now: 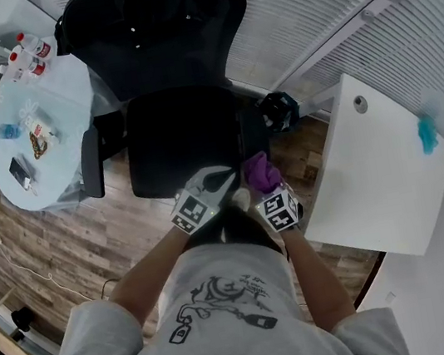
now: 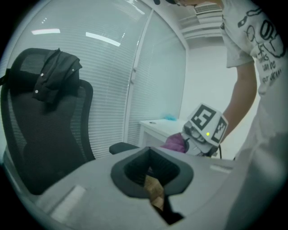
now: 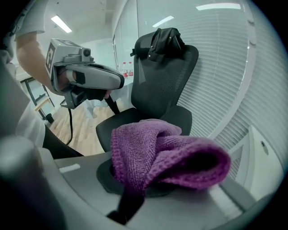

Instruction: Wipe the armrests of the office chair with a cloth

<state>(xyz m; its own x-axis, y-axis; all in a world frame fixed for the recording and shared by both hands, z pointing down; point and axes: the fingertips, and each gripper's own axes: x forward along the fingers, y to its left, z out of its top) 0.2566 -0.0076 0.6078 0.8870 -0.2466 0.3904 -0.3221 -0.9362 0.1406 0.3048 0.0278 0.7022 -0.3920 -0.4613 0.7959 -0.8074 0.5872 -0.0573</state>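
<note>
The black office chair (image 1: 181,133) stands in front of me, seat toward me, with a left armrest (image 1: 90,162) and a right armrest (image 1: 251,129). I hold both grippers close to my chest, short of the seat's front edge. My right gripper (image 1: 259,187) is shut on a bunched purple cloth (image 1: 261,172), which fills the right gripper view as the cloth (image 3: 166,152) draped over the right gripper (image 3: 135,193). My left gripper (image 1: 224,182) is shut and holds nothing. In the left gripper view the left gripper (image 2: 155,193) points past the right armrest (image 2: 123,147) at the chair back (image 2: 45,130).
A round glass table (image 1: 66,101) with bottles (image 1: 26,55) and a phone stands left of the chair. A white desk (image 1: 372,164) stands at the right, with a blue object (image 1: 427,132) on it. A dark jacket (image 3: 164,40) hangs over the headrest. Window blinds lie behind.
</note>
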